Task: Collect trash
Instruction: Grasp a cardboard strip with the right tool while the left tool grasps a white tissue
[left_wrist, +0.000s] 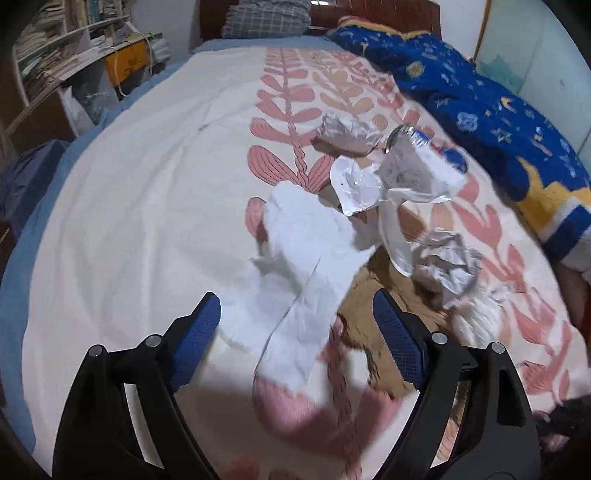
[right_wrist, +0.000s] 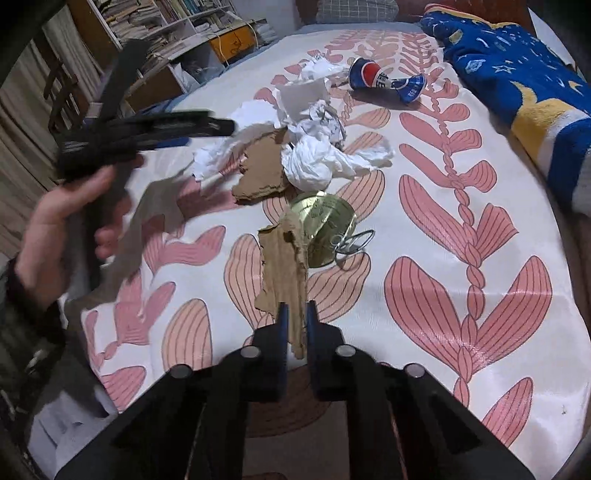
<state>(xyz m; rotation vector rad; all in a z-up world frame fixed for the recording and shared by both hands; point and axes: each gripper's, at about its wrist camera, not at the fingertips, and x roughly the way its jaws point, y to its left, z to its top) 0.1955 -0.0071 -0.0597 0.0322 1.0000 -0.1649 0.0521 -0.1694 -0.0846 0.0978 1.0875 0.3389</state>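
Observation:
Trash lies on a bed sheet with a pink leaf print (right_wrist: 443, 258). My right gripper (right_wrist: 296, 317) is shut on a torn strip of brown cardboard (right_wrist: 282, 273) and holds it above the sheet. Beyond it lie a gold tin lid (right_wrist: 328, 229) with a ring pull, another cardboard piece (right_wrist: 264, 173), crumpled white paper (right_wrist: 314, 158) and a crushed blue Pepsi can (right_wrist: 384, 83). My left gripper (left_wrist: 295, 317) is open above a white tissue (left_wrist: 295, 258), with crumpled paper (left_wrist: 448, 264) and clear plastic wrap (left_wrist: 410, 173) ahead. It also shows in the right wrist view (right_wrist: 147, 127), blurred.
A blue star-print blanket (left_wrist: 480, 107) lies along the right side of the bed. A plaid pillow (left_wrist: 266, 18) sits at the headboard. Bookshelves (right_wrist: 166, 33) stand left of the bed. The bed's left edge drops off beside the shelves.

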